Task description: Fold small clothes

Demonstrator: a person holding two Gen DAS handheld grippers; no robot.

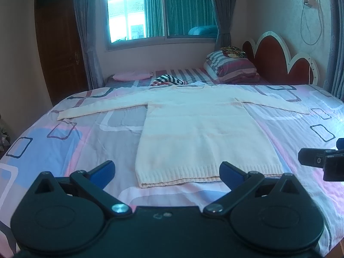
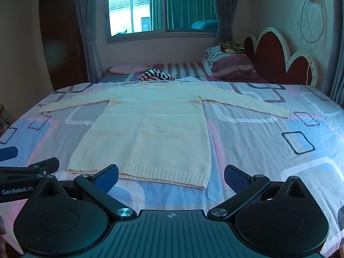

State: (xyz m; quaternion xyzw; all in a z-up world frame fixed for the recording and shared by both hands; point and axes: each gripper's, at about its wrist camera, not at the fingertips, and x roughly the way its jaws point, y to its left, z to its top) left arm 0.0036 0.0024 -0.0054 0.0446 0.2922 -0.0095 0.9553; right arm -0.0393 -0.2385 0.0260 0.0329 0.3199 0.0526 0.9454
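- The bed [image 1: 71,142], spread with a quilt of pink, blue and grey rounded squares, carries everything; we stand at its near edge, with the red scalloped headboard [image 1: 277,62] off at the far right.
- The cream knitted long-sleeved sweater [image 1: 193,133] lies flat in the middle of the bed, ribbed hem toward the near edge, neckline toward the far edge, so its long axis runs straight away from us; both sleeves stretch out toward the bed's left and right edges.
- Our left claw [image 1: 166,171] hangs spread and empty just short of the hem, nearer its left corner.
- Our right claw [image 2: 171,175] is likewise spread and empty, by the hem's right corner.
- We judge that each claw suits its own side.
- Only the right view shows the whole hem [image 2: 139,175]; in the left view a finger covers its right corner.
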